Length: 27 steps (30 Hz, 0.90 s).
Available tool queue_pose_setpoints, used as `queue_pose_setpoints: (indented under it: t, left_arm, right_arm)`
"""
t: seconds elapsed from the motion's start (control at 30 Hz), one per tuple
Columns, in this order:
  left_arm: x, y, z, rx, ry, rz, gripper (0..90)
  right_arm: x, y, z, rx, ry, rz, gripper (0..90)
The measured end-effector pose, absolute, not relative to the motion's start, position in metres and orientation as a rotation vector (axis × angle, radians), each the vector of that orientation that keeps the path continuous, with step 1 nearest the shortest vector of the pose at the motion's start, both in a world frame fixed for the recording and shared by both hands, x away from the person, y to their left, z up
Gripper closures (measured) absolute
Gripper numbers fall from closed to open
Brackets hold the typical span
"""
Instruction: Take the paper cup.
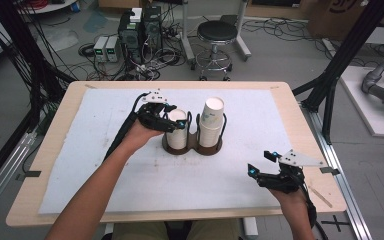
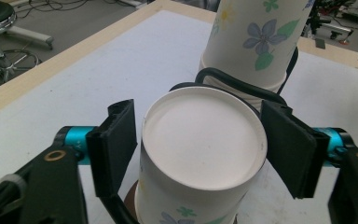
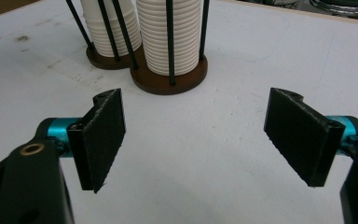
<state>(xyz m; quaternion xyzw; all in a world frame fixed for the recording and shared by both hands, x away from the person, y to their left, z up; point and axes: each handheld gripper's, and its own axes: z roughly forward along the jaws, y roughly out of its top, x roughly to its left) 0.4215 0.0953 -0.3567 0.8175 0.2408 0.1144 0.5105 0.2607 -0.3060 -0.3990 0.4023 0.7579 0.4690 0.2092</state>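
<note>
Paper cup [image 2: 200, 154] atop the left stack sits clamped in the left gripper's [image 2: 200, 151] jaws, ready for a straight lift; right gripper's [image 3: 193, 140] jaws wide apart.

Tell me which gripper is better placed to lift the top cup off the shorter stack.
Left. The left gripper already straddles the top cup of the shorter stack, a pad on each side. The right gripper waits open near the table's front edge, away from the cup holder.
</note>
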Motion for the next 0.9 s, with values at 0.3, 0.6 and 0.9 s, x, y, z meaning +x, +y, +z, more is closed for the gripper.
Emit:
queue_pose_setpoints:
  t: [0.3,0.6,0.9]
  left_arm:
    - [0.421,0.098,-0.352,1.950,0.576,0.278,35.2]
    - [0.418,0.109,-0.337,1.834,0.601,0.269,35.8]
    - [0.415,0.123,-0.313,1.728,0.597,0.252,36.3]
  right_arm:
    - [0.261,-0.306,-0.399,1.121,2.106,1.304,21.1]
    - [0.261,-0.306,-0.399,1.122,2.108,1.304,21.1]
    - [0.262,-0.304,-0.399,1.118,2.116,1.301,21.2]
